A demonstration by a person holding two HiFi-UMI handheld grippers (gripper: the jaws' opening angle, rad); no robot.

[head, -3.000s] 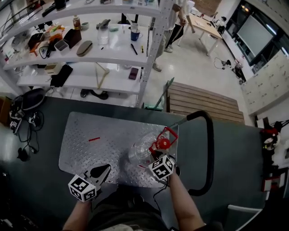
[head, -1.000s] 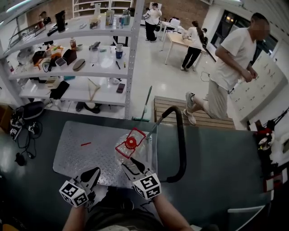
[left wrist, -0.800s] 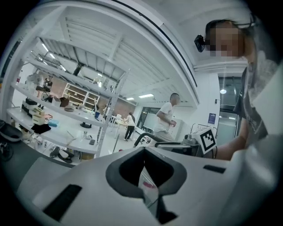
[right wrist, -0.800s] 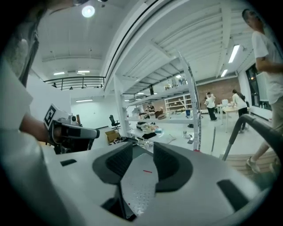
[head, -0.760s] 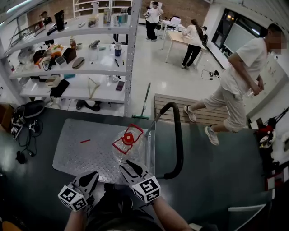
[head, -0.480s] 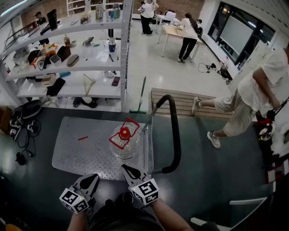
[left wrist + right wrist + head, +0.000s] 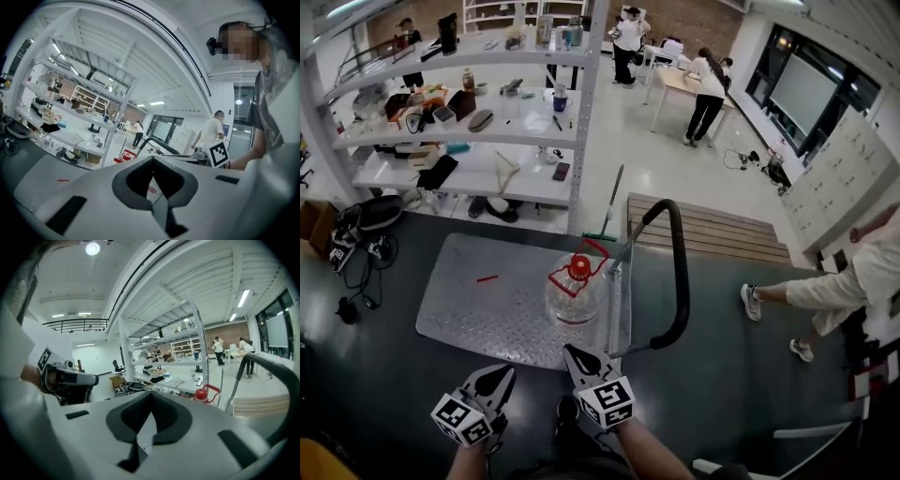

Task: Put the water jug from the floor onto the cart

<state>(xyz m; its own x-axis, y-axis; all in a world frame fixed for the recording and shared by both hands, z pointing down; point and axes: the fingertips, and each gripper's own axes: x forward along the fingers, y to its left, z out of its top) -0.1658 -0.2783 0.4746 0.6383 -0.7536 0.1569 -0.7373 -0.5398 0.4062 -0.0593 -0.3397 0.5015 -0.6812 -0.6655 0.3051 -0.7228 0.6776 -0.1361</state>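
- Right gripper (image 7: 574, 352): the jaws have just been closing and now meet tip to tip, with nothing between them.
- Left gripper (image 7: 506, 373): its jaws are together as well, and I see nothing in them.
- The 2 grippers hang side by side over the dark floor (image 7: 375, 375), near the cart's front edge, and point at it.
- Each cube (image 7: 607, 401) bears black-and-white square markers, the only print I can make out.
- The jug (image 7: 575, 295) is clear with a red cap. It stands upright on the cart (image 7: 478, 314), at the deck's right end by the black handle (image 7: 679, 281), apart from both grippers.
- A red strip (image 7: 487, 278) lies on the deck left of the jug.
- Shelves (image 7: 525, 131) stand beyond; their labels are too small to read.
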